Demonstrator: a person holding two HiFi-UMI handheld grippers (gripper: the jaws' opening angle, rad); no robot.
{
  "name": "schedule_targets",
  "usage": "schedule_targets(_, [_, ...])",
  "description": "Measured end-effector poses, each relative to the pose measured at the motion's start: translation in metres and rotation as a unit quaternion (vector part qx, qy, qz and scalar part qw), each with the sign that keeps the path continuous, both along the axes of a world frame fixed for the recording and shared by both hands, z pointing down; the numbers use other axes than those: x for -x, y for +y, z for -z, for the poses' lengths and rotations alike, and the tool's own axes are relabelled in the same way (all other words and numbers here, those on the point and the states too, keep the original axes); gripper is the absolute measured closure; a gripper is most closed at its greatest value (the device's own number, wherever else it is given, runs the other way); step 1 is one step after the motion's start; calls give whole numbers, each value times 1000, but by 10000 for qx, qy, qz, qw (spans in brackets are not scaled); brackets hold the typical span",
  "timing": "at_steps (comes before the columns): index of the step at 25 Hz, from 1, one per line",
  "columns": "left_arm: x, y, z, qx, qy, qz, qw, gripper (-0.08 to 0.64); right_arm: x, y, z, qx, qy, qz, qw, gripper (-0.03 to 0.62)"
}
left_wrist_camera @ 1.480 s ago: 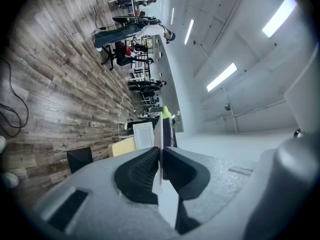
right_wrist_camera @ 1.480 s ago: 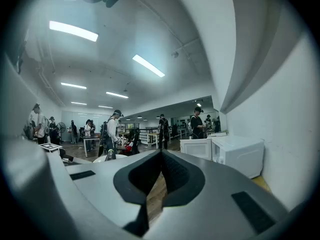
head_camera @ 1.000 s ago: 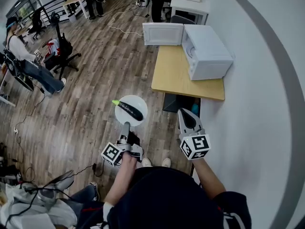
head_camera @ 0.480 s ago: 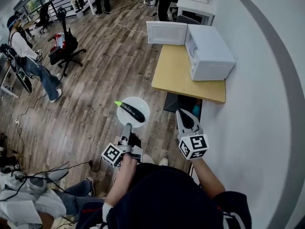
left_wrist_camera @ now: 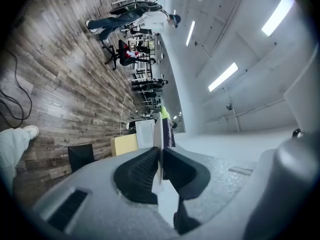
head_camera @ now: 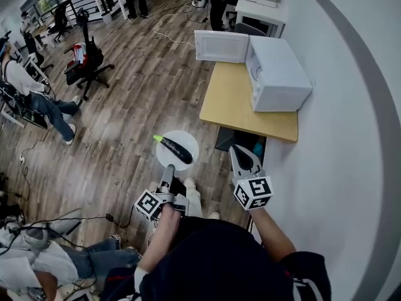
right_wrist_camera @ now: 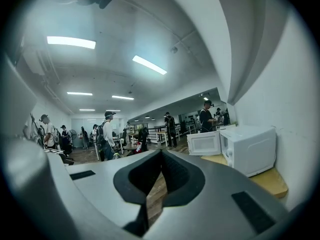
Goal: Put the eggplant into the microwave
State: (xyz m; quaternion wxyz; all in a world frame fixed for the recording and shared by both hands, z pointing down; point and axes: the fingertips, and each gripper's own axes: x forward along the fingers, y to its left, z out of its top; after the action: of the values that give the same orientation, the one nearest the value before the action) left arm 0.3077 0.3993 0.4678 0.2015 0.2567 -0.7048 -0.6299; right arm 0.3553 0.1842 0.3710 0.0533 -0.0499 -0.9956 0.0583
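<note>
Eggplant [head_camera: 176, 150] where?
Lying across white plate [head_camera: 189, 144], green stem end to the far left; carried above wooden floor [head_camera: 125, 124], short of table [head_camera: 241, 105].
Held how?
Pinched at near rim by left gripper [head_camera: 167, 170], pads [left_wrist_camera: 139, 174] tight on the edge.
Right gripper [head_camera: 242, 153]?
Pressed together, empty, level beside the plate.
Different from a second ago?
Nudged nearer the table edge, both grippers along with it. Closer now to microwave [head_camera: 279, 74] at the table's far end, door [head_camera: 220, 46] swung open as before.
</note>
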Motion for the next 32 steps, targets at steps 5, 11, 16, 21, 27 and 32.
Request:
schedule_targets(5, [37,-10,-4,-71,36,-81,9999,522,37,-7,-4,103,-25,-85,9999,580])
schedule_targets(11, [102,-19,-6,-79,68,-210,9997,522,102,-11,-2,-39,-7,-133,9999,580])
schedule_targets(16, [160,-26,4,-122,-36,-334,9994,522,156,-14,2,-55,-21,-198,9998,580])
schedule_targets(21, [213,-27,7,-57,-69,-448,9990,522,209,-15,5,-84,-20,-263,9996,580])
schedule_targets(27, [266,-24,11,-125,-112,-643,9978,522,260,-7,4,-137,44,-355,9993,580])
schedule_targets(32, [297,-22,5,-115,-42,-728,9973,522,293,0,-5,-201,77,-395,9990,580])
